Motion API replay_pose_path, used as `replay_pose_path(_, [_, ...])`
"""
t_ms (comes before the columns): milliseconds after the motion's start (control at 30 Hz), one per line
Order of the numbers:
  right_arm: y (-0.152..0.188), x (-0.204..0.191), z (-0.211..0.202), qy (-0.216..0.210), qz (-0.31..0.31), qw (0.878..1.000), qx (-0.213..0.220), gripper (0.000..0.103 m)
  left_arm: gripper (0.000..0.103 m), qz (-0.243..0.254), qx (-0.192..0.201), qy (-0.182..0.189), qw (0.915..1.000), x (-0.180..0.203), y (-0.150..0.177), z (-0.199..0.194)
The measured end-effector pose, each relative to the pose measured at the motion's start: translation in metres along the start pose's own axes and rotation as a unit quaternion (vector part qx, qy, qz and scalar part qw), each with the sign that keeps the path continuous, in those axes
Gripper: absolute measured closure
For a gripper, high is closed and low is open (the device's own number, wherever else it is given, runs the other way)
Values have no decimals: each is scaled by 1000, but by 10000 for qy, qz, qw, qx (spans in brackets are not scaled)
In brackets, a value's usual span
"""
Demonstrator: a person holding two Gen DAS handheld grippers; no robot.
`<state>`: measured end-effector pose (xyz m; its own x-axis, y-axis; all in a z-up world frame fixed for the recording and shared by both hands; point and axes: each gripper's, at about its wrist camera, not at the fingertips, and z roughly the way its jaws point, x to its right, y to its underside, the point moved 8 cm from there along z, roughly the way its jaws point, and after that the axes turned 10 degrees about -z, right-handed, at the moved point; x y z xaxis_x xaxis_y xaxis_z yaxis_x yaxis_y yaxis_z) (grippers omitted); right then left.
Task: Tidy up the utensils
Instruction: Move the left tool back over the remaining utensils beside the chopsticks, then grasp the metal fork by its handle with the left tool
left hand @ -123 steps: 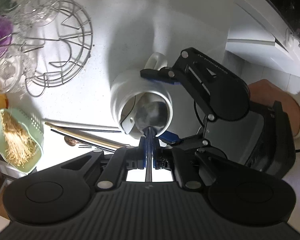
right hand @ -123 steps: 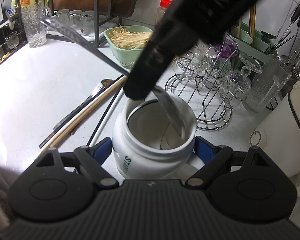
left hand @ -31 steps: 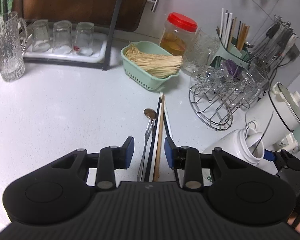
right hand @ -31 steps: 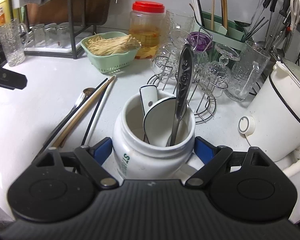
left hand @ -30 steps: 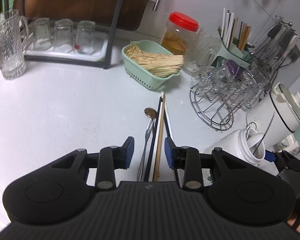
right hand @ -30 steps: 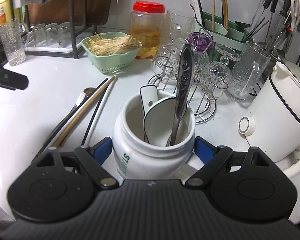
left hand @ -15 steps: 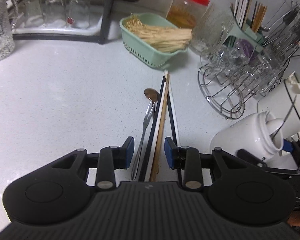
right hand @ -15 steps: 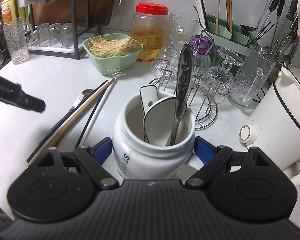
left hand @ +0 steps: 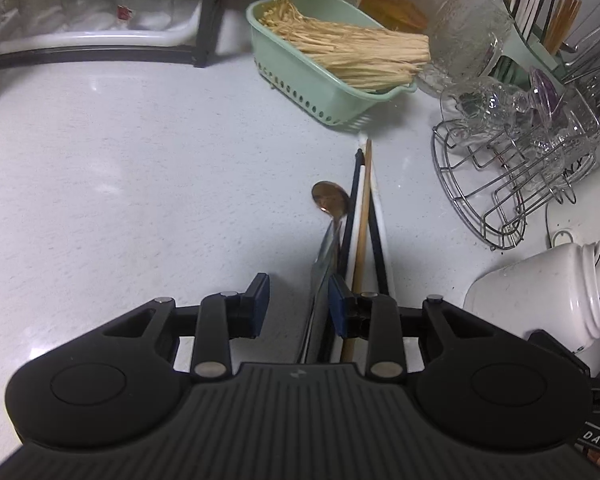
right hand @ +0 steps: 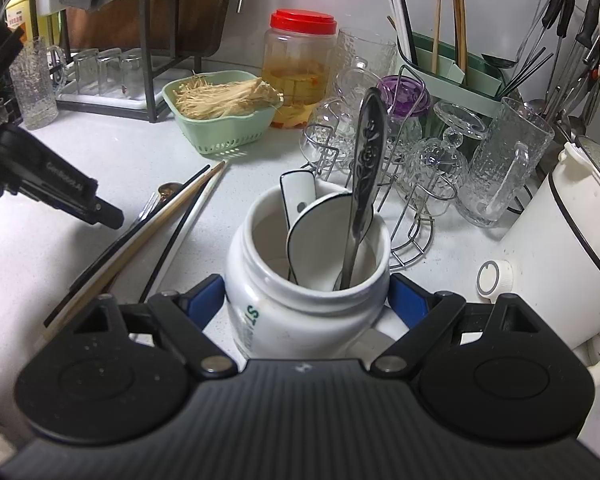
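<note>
A metal spoon (left hand: 329,216) lies on the white counter beside a bundle of black, white and wooden chopsticks (left hand: 363,216). My left gripper (left hand: 298,304) is open and low over them; the spoon handle runs between its pads, close to the right pad (left hand: 336,304). It also shows in the right wrist view (right hand: 100,214), above the chopsticks (right hand: 156,232). My right gripper (right hand: 306,300) is shut on a white ceramic jar (right hand: 300,300). The jar holds a patterned metal spoon (right hand: 366,176) and a white ceramic spoon (right hand: 316,236). The jar shows in the left wrist view (left hand: 540,292).
A green basket of enoki mushrooms (left hand: 332,60) stands behind the chopsticks. A wire rack with glasses (left hand: 516,168) is at the right, a red-lidded jar (right hand: 300,68) and a green utensil holder (right hand: 452,68) behind it. A white kettle (right hand: 560,240) stands right of the jar.
My left gripper has moved forward and down toward the spoon and chopsticks, and its jaws have spread wider. The right gripper and jar have stayed in place.
</note>
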<state>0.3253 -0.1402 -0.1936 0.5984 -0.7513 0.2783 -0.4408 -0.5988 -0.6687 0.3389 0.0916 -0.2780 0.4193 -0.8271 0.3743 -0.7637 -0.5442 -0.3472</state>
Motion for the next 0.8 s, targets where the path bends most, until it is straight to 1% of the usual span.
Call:
replay_pose_path(167, [0, 0, 1, 6, -32, 10000, -43, 13, 67, 155, 43, 53, 9999, 13, -7, 11])
replay_pose_path(200, [0, 0, 1, 3, -32, 10000, -52, 13, 70, 170, 44, 68, 9998, 15, -8, 12])
replay_pose_path(267, [0, 0, 1, 5, -36, 10000, -64, 13, 74, 164, 41, 111, 9998, 17, -11, 16])
replay_pose_path(433, [-1, 0, 2, 14, -36, 10000, -89, 13, 79, 177, 10, 156, 9997, 20, -14, 19])
replay_pose_path(500, [-1, 0, 2, 21, -34, 9999, -93, 13, 85, 137, 10, 196, 9997, 20, -15, 20])
replay_pose_path(733, [0, 0, 1, 40, -35, 9999, -108, 13, 87, 123, 52, 205, 9997, 18, -11, 18])
replay_pose_path(800, [-1, 0, 1, 43, -37, 9999, -112, 13, 89, 96, 72, 200, 9997, 18, -8, 15])
